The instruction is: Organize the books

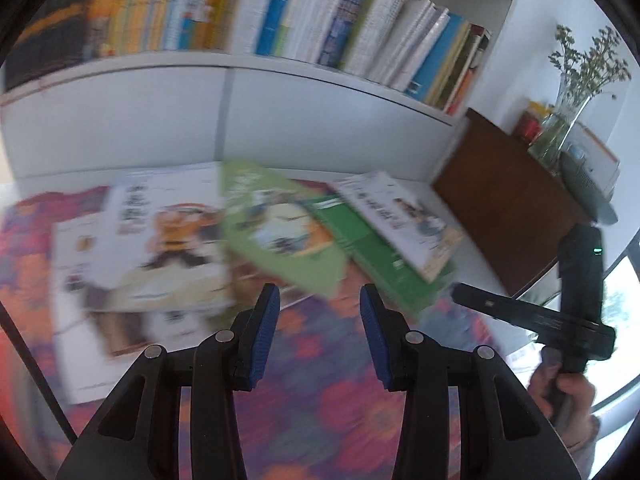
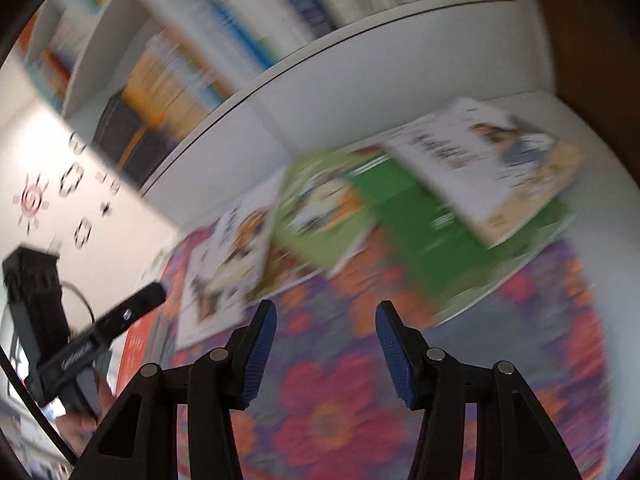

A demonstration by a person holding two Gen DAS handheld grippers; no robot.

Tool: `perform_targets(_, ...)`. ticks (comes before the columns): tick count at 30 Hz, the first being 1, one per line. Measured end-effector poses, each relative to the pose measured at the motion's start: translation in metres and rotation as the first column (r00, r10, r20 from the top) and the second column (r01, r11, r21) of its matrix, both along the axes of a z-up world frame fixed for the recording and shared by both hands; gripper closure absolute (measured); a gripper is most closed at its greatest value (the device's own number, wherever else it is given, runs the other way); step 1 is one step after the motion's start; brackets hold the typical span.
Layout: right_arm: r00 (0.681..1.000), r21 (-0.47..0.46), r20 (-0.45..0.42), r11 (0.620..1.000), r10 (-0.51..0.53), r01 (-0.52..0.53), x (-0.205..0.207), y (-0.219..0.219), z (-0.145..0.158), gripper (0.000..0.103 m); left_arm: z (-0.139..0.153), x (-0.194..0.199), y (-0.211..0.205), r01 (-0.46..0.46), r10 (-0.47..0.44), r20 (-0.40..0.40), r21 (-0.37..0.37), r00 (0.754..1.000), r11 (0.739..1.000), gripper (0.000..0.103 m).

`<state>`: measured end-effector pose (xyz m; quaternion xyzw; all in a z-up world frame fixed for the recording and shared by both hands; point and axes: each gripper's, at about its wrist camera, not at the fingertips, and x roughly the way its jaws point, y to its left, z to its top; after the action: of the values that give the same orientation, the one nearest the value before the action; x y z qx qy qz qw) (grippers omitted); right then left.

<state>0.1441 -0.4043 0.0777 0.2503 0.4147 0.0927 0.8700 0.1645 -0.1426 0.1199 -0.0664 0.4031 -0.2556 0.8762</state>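
loose books on a floral cloth below both empty hand-held grippers

Bright daylight, perhaps from window at right; heavy motion blur, fisheye edges dark and curved.

Each gripper, the left gripper and the right gripper, has black plastic arms with round silver screws on top. The fingers have bumpy blue pads. At the right edge of the left view, a hand wraps a black handle with a tiny green light.
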Motion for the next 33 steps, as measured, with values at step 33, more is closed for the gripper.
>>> perform_targets(33,0.93,0.283,-0.089,0.886,-0.356,0.366,0.07,-0.172,-0.095,0.085,-0.07,0.017,-0.023,0.106,-0.101,-0.143,0.027,0.985,0.994,0.064)
